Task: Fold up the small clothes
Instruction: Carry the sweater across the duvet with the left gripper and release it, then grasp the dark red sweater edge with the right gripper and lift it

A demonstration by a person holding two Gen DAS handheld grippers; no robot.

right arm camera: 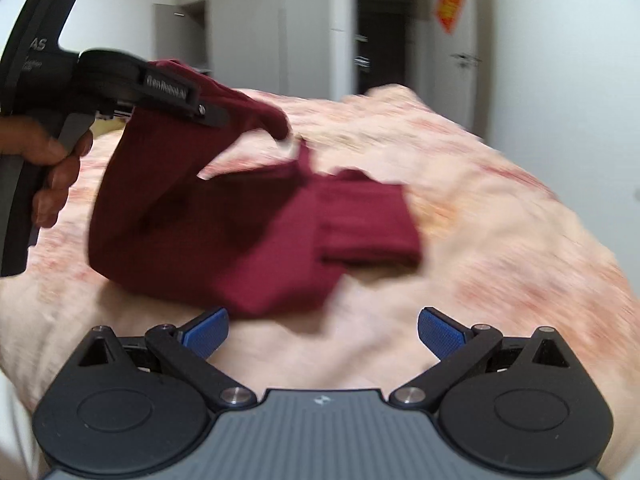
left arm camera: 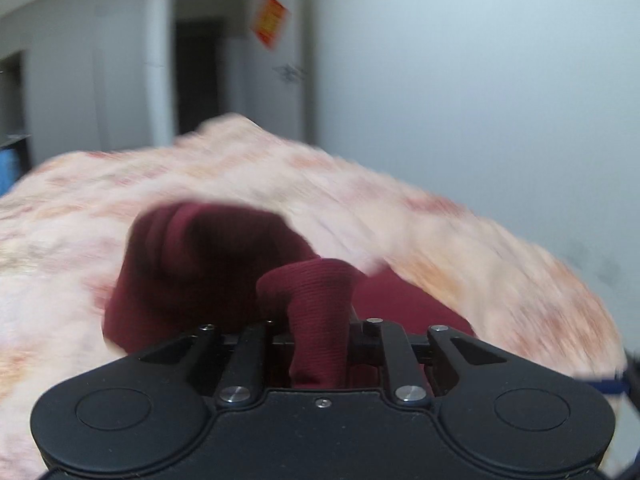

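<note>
Well, from where I stand the fold is only partway there. On the left, the person's hand [right arm camera: 52, 168] grips the handle of the left gripper [right arm camera: 208, 114], which is raised above the bed with its claw clamped on one end of the maroon garment [right arm camera: 248, 240]; its own camera shows a bunched roll of that same cloth [left arm camera: 316, 304] pinched between the closed jaws. From that grip the fabric hangs down in a loose curve, and the rest of it lies on the pink patterned bedspread [right arm camera: 500, 240]. Its far right portion looks already doubled over into a neat rectangular flap, so I judge one fold done, while the lifted end has yet to be brought over and laid flat. The motion blur makes the exact edges hard to read.

Further right and nearer, the right gripper [right arm camera: 322, 330] hovers low over the bedspread, its blue pads [right arm camera: 440, 330] spread well apart and holding nothing, with the garment's near edge just beyond the left pad.

Counting up: one garment, two grippers, one bed cover, and at the back one dark doorway [right arm camera: 384, 32] with one red paper decoration [right arm camera: 450, 6] on the wall beside it.
</note>
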